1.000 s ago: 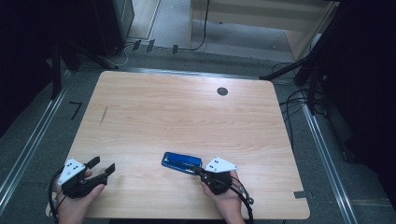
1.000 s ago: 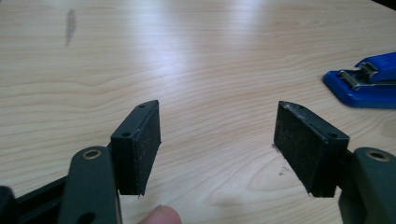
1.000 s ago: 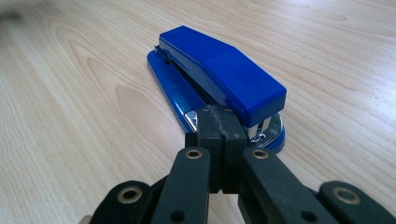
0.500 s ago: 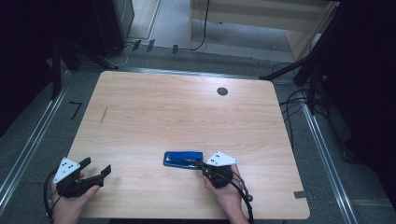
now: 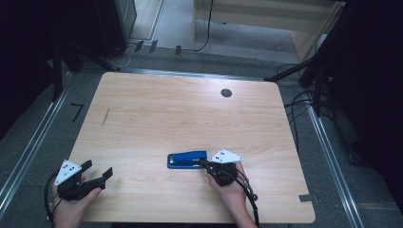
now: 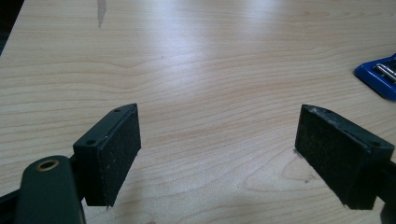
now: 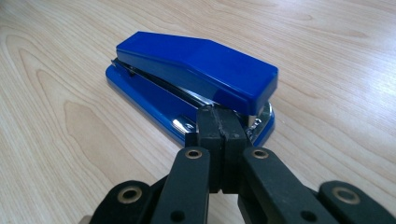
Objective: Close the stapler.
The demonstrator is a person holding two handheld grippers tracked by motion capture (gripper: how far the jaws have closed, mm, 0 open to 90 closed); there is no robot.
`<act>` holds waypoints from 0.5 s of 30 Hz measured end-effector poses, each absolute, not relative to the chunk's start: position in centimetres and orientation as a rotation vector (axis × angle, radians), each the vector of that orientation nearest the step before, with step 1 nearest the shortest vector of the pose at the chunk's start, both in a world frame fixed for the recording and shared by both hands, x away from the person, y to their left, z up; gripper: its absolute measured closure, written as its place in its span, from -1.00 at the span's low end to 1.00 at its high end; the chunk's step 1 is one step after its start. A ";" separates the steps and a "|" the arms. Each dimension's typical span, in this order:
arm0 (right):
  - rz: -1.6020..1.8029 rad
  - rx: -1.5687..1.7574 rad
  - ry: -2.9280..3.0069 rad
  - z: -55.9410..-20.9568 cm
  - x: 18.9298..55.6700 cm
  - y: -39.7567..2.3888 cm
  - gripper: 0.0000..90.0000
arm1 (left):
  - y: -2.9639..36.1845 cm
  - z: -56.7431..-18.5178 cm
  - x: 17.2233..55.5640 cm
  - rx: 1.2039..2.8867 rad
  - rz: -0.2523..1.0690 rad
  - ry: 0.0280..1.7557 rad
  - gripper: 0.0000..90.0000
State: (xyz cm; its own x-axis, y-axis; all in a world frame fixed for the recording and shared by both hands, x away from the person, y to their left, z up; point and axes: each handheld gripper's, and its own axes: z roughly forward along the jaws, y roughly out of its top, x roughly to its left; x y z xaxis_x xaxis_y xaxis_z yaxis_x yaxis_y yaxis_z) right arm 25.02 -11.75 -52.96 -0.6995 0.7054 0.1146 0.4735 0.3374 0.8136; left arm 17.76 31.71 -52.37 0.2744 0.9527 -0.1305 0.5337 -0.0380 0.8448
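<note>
**Right jaws pressed together at the stapler's rear end; left jaws wide over bare wood**

The right gripper has its two black jaws closed flat against each other, with nothing visible between them. Their tips sit right at the rear end of the blue stapler, which lies flat on the wooden table and stretches away ahead of the jaws; whether the tips actually touch it cannot be told. From the high view the stapler lies just ahead of the right gripper.

The left gripper has its jaws spread wide, with bare tabletop between them. The stapler's corner shows well ahead and off beyond the right-hand jaw. From above, the left gripper sits well apart from the stapler, held in the person's hand.
</note>
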 end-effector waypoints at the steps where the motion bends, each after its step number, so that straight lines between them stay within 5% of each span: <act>1: 1.291 1.061 2.347 -52.9 25.0 -11.7 1.00 | 31.7 -52.4 17.8 1.691 0.620 1.375 -0.67; 13: 1.330 1.034 2.333 -52.0 24.3 -12.8 1.00 | 31.7 -52.4 17.8 1.699 0.617 1.381 -0.68; 15: 1.336 1.042 2.319 -51.9 24.1 -13.2 0.80 | 31.7 -52.4 17.8 1.696 0.615 1.385 -0.67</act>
